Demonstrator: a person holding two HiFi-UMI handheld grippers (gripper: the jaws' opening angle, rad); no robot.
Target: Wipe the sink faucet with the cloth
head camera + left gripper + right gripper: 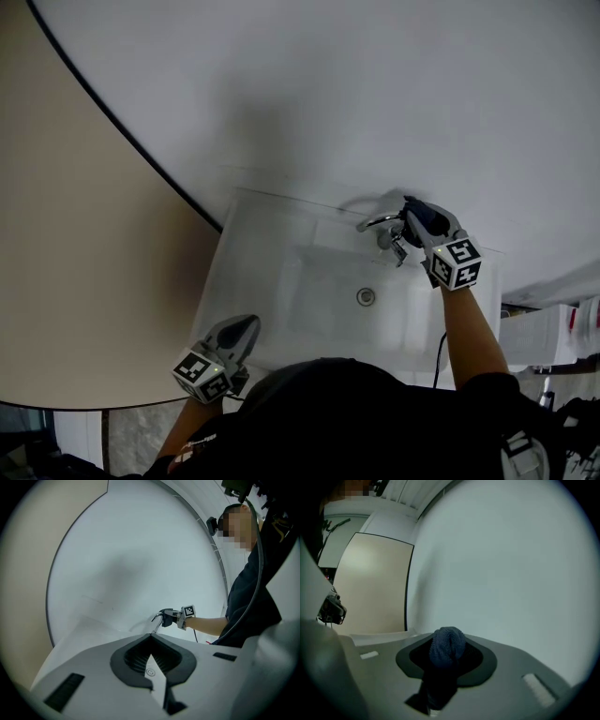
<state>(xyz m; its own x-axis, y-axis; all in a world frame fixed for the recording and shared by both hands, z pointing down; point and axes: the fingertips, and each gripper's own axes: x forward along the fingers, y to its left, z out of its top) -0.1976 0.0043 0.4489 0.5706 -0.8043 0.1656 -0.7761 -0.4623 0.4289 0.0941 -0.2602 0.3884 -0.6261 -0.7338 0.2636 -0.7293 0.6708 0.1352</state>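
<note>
Now: one faucet [375, 222], one cloth [447, 644] clamped in right claw [412, 214]; left claw [151, 648] closed, empty.

white panel [375, 94] (round, dark-edged) | beige wall [75, 234] | light dim

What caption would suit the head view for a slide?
Right gripper holds a dark cloth by the faucet of a white sink; left gripper shut, empty.

Dark blue cloth [447, 649] bunched in right claw [449, 641], beside curved chrome faucet [377, 223], at rear of white sink [246, 272]
</note>
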